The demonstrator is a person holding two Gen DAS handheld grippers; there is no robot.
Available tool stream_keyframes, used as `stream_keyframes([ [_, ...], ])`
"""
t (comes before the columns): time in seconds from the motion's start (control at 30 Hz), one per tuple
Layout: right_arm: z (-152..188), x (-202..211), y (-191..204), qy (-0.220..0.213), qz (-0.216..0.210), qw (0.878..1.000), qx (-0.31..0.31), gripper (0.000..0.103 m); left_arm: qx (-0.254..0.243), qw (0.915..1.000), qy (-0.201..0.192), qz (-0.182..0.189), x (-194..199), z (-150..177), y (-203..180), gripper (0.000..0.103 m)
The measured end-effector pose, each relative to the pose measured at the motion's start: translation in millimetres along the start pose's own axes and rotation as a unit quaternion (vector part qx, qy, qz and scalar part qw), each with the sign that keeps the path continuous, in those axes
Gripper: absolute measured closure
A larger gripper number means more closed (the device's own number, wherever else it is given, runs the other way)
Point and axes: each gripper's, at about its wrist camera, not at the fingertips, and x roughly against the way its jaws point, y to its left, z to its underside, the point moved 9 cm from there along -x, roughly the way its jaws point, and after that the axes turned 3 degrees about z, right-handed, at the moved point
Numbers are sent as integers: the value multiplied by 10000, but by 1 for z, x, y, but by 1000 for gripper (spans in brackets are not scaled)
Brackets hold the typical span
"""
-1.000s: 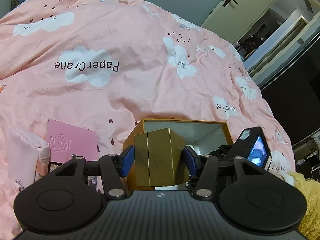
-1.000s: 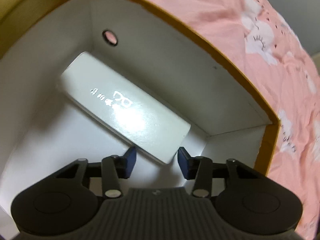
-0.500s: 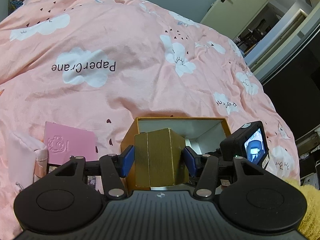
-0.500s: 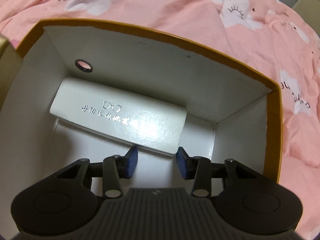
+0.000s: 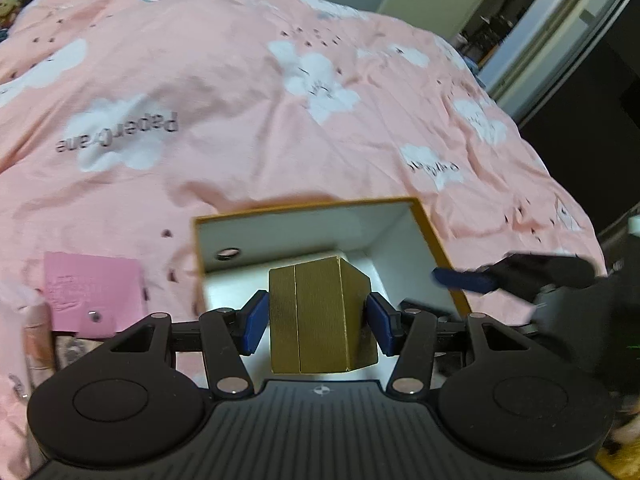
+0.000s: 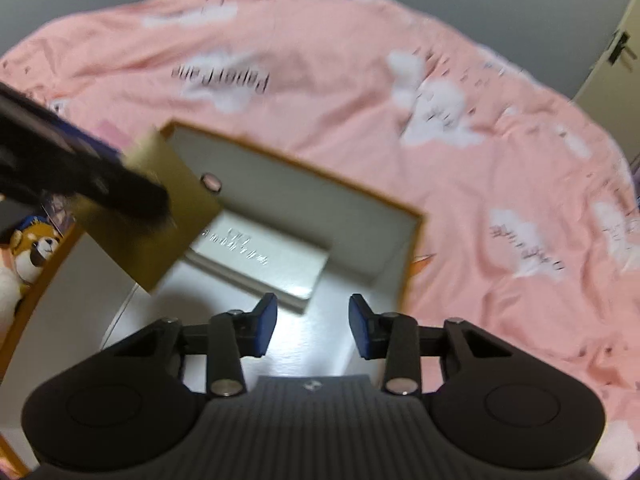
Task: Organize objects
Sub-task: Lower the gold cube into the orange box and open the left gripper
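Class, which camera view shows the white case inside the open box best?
The right wrist view: the white case lies on the floor of the open box, its lettering visible though blurred. In the left wrist view the gold box held in the left claw hides it.

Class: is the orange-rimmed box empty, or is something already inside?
Not empty. The orange-rimmed box holds a white case lying flat on its floor.
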Motion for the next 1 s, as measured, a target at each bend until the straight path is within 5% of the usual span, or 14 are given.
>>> stream_keyframes([
  [0.3,29,29,-51,-186,594,9966,-545,66,266,9991,312,56,-52,-2,-29,43],
  [0.9,48,11,-54,-318,213,9959,-825,66,953,9929,455,-551,-130,-22,-37,43],
  [1.0,50,10,-54,-306,205,9958,-836,66,1092,9925,487,-235,-133,-23,-38,49],
])
